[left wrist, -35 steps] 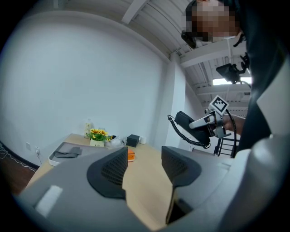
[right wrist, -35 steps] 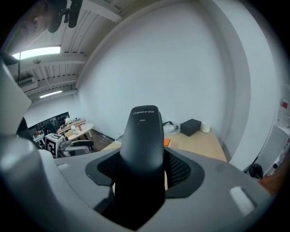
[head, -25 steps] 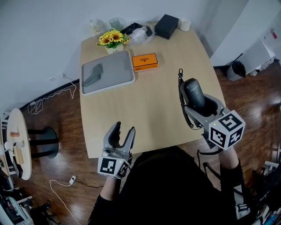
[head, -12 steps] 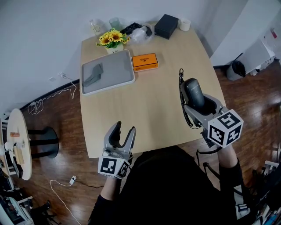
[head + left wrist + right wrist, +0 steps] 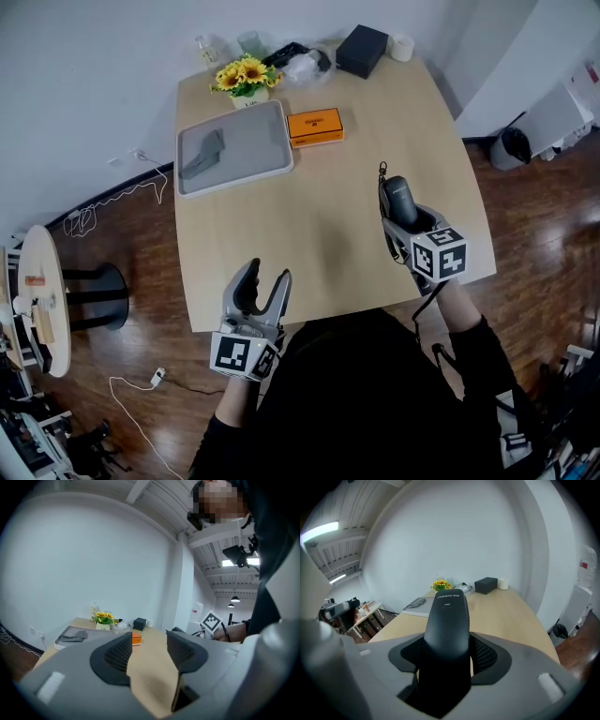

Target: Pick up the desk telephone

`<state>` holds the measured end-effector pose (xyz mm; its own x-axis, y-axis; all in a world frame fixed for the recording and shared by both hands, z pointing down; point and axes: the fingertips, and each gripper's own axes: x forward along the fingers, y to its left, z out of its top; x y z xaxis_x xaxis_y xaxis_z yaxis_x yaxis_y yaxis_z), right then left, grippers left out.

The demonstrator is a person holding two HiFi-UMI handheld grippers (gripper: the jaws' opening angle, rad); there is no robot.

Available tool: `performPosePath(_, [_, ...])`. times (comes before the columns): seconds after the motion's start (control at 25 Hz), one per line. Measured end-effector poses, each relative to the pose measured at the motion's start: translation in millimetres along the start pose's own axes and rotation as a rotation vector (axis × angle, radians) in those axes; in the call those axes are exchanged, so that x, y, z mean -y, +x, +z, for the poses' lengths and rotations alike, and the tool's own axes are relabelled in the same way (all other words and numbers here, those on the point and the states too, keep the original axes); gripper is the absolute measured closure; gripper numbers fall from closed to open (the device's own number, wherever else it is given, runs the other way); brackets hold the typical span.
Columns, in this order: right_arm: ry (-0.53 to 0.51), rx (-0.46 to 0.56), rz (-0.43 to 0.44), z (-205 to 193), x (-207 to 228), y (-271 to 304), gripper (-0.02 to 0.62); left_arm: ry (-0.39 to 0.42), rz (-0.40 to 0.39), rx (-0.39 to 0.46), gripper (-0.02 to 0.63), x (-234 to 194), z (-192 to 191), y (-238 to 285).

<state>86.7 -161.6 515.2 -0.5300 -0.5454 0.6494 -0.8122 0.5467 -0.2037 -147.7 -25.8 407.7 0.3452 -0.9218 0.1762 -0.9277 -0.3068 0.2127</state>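
Observation:
The black telephone handset [image 5: 397, 195] sits between the pads of my right gripper [image 5: 405, 223], which is shut on it low over the table's right side. In the right gripper view the handset [image 5: 447, 616] stands lengthwise between the two pads and points at the far end of the table. Its coiled black cord [image 5: 385, 236] runs along the gripper and drops past the table's edge. My left gripper [image 5: 266, 285] hovers open at the near edge of the table with nothing between its fingers; the left gripper view shows the same, left gripper [image 5: 149, 654].
On the far half of the table [image 5: 328, 225] are a grey tray [image 5: 253, 141] with a grey cloth, an orange box [image 5: 315, 127], a pot of sunflowers [image 5: 244, 75], a black box [image 5: 361, 50] and a white cup [image 5: 403, 47]. A small round side table [image 5: 37, 300] stands left.
My right gripper has sunk toward the table with the handset still held, so it looks smaller and sits further in over the tabletop. The left gripper has stayed put.

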Motion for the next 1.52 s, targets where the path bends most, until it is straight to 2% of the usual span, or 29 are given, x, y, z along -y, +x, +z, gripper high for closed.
performPosePath(0.24, [0.053,-0.104,-0.079,-56,39,62,0.319,-0.006,0.025,-0.03,0.388,-6,-3,-2])
performPosePath(0.48, [0.081,-0.201,-0.184,-104,82,82,0.319,0.0,0.033,-0.044,0.388,-5,-7,-3])
performPosePath(0.72, [0.157,-0.23,-0.248,-125,110,81,0.318,-0.004,0.031,-0.062,0.388,0,-9,0])
performPosePath(0.92, [0.158,-0.276,-0.269,-127,112,84,0.314,0.003,0.015,-0.054,0.388,5,-8,6])
performPosePath(1.0, [0.151,-0.258,-0.252,-126,109,83,0.295,0.004,0.008,-0.057,0.388,8,-8,8])
performPosePath(1.04, [0.149,-0.244,-0.239,-124,108,82,0.262,0.0,0.008,-0.063,0.388,10,-8,8])
performPosePath(1.2, [0.189,-0.145,-0.227,-103,105,62,0.245,0.003,0.008,-0.028,0.388,10,0,11])
performPosePath(1.32, [0.238,-0.03,-0.226,-74,106,34,0.297,0.015,0.01,-0.032,0.388,7,-2,9])
performPosePath(1.44, [0.301,0.091,-0.187,-46,104,4,0.362,0.012,0.014,-0.028,0.39,7,-1,10])
performPosePath(1.52, [0.328,0.158,-0.17,-31,104,-15,0.368,0.008,0.01,-0.024,0.39,8,-1,11])
